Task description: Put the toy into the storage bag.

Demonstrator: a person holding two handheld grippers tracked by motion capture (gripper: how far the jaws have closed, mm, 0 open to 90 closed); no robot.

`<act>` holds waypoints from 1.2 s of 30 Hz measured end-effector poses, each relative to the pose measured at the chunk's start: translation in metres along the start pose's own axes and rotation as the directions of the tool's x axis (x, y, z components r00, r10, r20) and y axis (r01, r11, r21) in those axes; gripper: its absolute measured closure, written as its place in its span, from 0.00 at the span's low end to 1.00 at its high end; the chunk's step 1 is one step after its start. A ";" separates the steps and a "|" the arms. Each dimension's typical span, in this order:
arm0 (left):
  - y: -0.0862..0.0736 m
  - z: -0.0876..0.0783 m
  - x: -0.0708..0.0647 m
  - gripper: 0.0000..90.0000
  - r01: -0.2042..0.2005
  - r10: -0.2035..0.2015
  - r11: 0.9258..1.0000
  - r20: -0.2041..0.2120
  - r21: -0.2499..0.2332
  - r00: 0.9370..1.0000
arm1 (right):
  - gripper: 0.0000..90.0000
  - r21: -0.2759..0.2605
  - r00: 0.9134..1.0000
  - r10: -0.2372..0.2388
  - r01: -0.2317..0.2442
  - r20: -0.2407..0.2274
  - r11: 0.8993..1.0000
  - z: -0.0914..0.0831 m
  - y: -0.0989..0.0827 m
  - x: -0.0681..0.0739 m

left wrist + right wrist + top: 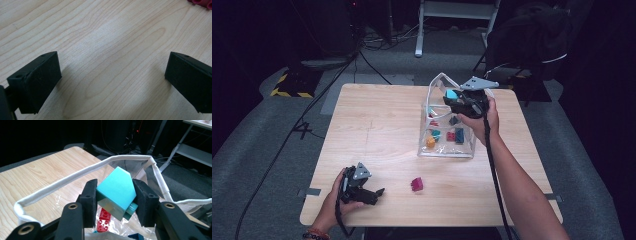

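- Wooden table (372, 130): light, square top; it carries the bag on its far right part and one loose brick near the front edge.
- Clear plastic bag (464, 150): stands upright on the table with its mouth open to the top. A white fabric rim (75, 176) holds that mouth wide. Inside, on the bottom, lie several small bricks: a red studded brick (103, 218), plus orange, teal and dark blue pieces seen through the wall from the high view.
- Right gripper (116, 195): held over the open mouth of the bag, pointing into it. Its two black pads are clamped on the turquoise block, one pad on each side face.
- Left gripper (374, 192): rests low at the front left of the table, pointing along the top toward the loose brick. Its jaws stand wide apart with bare wood between them.
- Turquoise block (117, 188): gripped above the bag's mouth, just inside the rim line and clear of the bricks below. It sits tilted, one corner edge up and away from the gripper; its long axis runs slanting down toward the bag's bottom. A darker teal piece joins its lower end.
- Magenta brick (416, 184): lies alone on the table, just ahead of the left gripper's jaws and apart from them; well clear of the bag.
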State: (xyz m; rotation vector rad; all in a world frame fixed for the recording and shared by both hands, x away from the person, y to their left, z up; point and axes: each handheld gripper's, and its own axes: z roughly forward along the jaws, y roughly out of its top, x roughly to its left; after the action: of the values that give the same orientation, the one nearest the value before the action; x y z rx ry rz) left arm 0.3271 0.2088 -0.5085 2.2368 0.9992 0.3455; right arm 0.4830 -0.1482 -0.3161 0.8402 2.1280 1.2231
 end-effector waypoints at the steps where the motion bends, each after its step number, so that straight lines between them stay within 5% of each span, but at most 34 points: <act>1: 0.000 0.000 0.000 0.01 0.000 0.000 1.000 0.000 0.000 1.000 | 0.64 0.002 1.000 0.002 -0.002 0.004 1.000 0.000 0.000 0.000; 19: 0.000 0.000 0.000 0.01 -0.002 0.002 1.000 0.000 0.001 1.000 | 0.56 -0.021 0.999 -0.002 0.003 0.034 1.000 -0.010 0.000 -0.002; 31: 0.000 0.000 0.000 0.01 -0.002 0.002 1.000 -0.001 0.001 1.000 | 0.52 -0.046 0.999 -0.038 0.040 0.038 0.998 -0.030 -0.002 0.008; 36: 0.000 0.000 0.000 0.01 -0.002 0.002 1.000 -0.001 0.001 1.000 | 0.51 -0.089 0.999 -0.050 0.050 0.001 0.995 -0.044 -0.006 0.019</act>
State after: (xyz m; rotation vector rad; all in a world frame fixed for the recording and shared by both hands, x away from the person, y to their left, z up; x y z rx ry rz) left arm 0.3272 0.2089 -0.5083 2.2390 0.9979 0.3476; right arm 0.4378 -0.1605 -0.3043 0.7440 2.0662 1.2830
